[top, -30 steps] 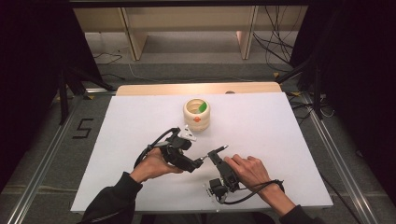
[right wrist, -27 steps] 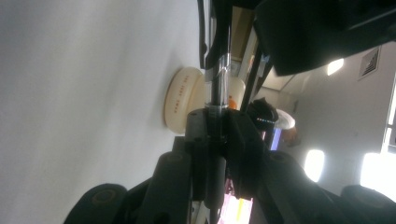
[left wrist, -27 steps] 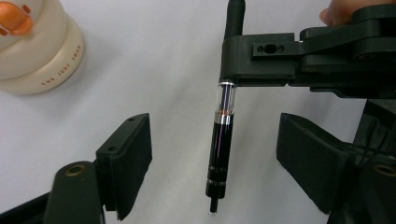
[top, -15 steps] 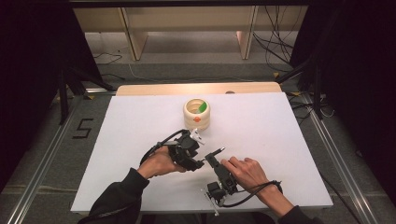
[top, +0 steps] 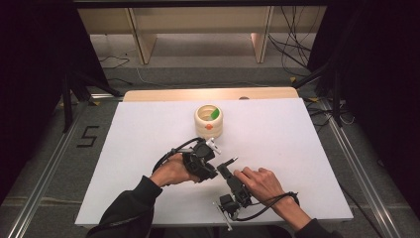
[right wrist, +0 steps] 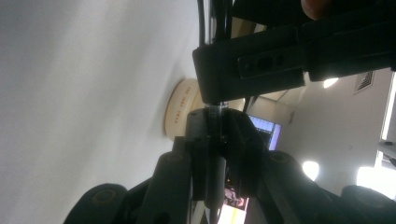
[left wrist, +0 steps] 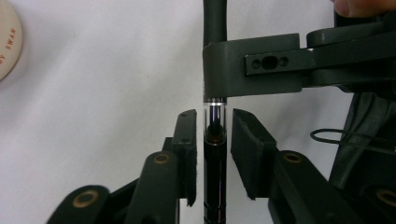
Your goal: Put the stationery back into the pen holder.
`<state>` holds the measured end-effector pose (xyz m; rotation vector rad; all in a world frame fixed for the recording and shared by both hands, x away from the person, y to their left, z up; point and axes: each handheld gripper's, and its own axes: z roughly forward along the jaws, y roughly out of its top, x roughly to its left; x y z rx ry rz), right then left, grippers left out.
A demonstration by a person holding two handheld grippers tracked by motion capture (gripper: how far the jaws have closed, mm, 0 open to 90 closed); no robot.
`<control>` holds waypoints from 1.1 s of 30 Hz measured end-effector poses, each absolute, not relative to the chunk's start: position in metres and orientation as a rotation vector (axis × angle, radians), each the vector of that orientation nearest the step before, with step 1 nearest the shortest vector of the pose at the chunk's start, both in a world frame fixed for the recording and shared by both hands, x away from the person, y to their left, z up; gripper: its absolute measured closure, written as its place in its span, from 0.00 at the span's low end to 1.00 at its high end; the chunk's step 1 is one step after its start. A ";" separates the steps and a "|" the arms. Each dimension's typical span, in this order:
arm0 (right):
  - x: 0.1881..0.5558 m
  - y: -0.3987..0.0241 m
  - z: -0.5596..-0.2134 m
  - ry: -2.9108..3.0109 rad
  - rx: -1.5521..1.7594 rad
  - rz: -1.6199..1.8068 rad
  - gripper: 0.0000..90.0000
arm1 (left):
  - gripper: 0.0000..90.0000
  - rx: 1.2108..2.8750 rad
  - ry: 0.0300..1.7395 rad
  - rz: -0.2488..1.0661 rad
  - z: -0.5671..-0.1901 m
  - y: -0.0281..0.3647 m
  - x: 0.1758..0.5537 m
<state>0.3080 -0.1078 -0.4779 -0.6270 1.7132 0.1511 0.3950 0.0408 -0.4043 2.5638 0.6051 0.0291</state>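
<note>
I have both tongs low over the near half of the white counter [top: 124, 148], close to its middle. My right tongs [right wrist: 212, 135] are pinching a dark pen [left wrist: 215, 154]: in the right gripper view the two black jaws press on its barrel from both sides, and in the high view the pen [top: 229, 161] sticks out from them toward the far edge. My left tongs [left wrist: 214, 126] sit astride the same pen, where the dark barrel meets a clear, silver-ringed section. Their jaws have just been closing in on it, yet in the left gripper view I see a thin strip of white counter on each side of the barrel, so the pads are not pressing on it; they stand narrowly spread with the pen between them. Just beyond my left jaws, the right jaw block crosses the pen. In the high view the left tongs [top: 210, 148] come in from the left and the right tongs [top: 229, 166] from the near edge, the two meeting at the pen. A cream round holder [top: 208, 120] with a green item in it stands nearer the far edge, apart from both.
</note>
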 end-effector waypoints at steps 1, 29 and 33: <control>0.308 -0.108 -0.478 1.712 -0.629 0.152 0.89 | 0.81 2.567 0.605 0.025 -0.405 0.040 0.395; 0.309 -0.119 -0.463 1.766 -0.451 0.260 0.52 | 0.88 2.490 0.686 0.043 -0.398 0.067 0.402; 0.313 -0.126 -0.457 1.837 -0.321 0.330 0.50 | 0.88 2.453 0.713 0.072 -0.396 0.075 0.404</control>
